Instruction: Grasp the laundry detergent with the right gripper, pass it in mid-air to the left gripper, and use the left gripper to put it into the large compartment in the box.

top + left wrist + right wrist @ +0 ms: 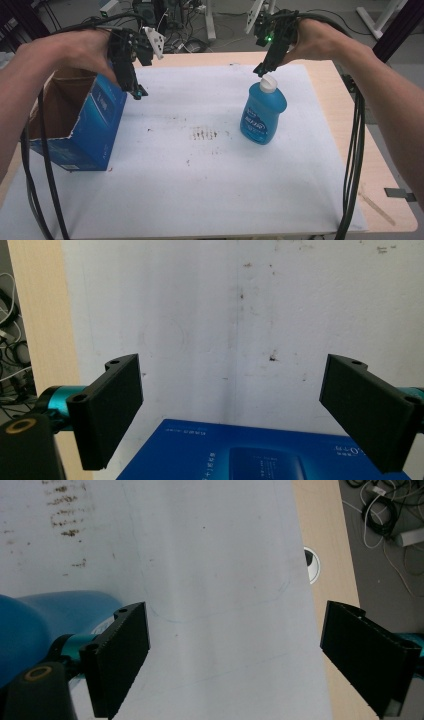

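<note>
On the white sheet (200, 190) covering the table (387, 200), right of centre, a blue bottle (263, 114) with a white cap (268, 83) stands upright. Label faces the camera; text too small to read. Right claw (263, 67) hangs just above the cap, slightly to its left, not touching as far as the high view shows. Its jaws are spread wide with nothing between them; in the right gripper view the bottle (45, 625) sits low at the left, outside the jaw gap. Brown smudges (204, 133) mark the sheet just left of the bottle.

At the left edge of the sheet an open blue cardboard box (80, 120) stands, brown inside, top flaps torn off. Left claw (137, 92) hovers just beside the box's upper right corner, jaws wide apart and empty. In the left gripper view the box's printed blue face (260, 452) lies below the jaws.

Beyond the table: cables (190, 40) on the floor.
</note>
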